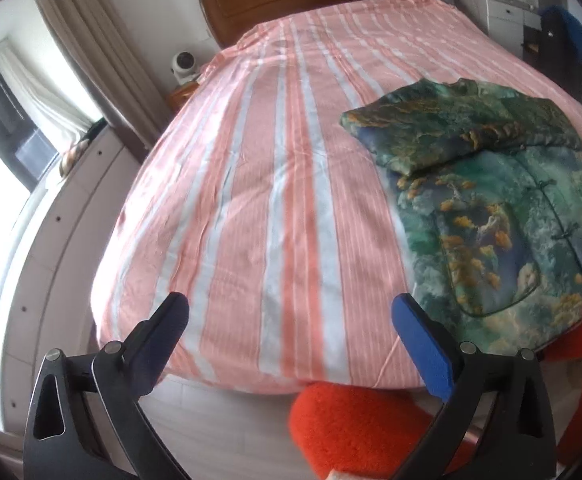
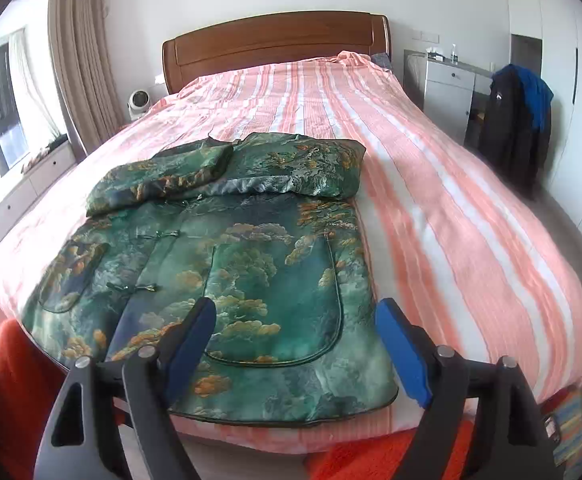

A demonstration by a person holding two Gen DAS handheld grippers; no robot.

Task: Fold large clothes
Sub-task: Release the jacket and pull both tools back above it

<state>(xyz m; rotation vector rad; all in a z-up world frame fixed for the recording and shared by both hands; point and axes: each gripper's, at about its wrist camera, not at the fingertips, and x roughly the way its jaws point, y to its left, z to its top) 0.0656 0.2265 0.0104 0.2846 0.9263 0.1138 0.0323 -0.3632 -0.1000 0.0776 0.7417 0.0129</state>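
Observation:
A green patterned jacket [image 2: 259,256] with gold cloud print lies flat on the bed near its foot edge, both sleeves folded across the upper part. It also shows in the left wrist view [image 1: 491,208] at the right. My right gripper [image 2: 297,336] is open and empty, hovering over the jacket's hem and pocket. My left gripper [image 1: 291,332] is open and empty, above the bare striped sheet to the left of the jacket.
The bed has a pink and white striped sheet [image 2: 431,184] and a wooden headboard [image 2: 275,40]. Orange fuzzy fabric [image 1: 355,424] sits below the bed's foot edge. White drawers [image 2: 447,88], a chair with dark clothes [image 2: 515,120] and a small fan [image 2: 137,102] flank the bed.

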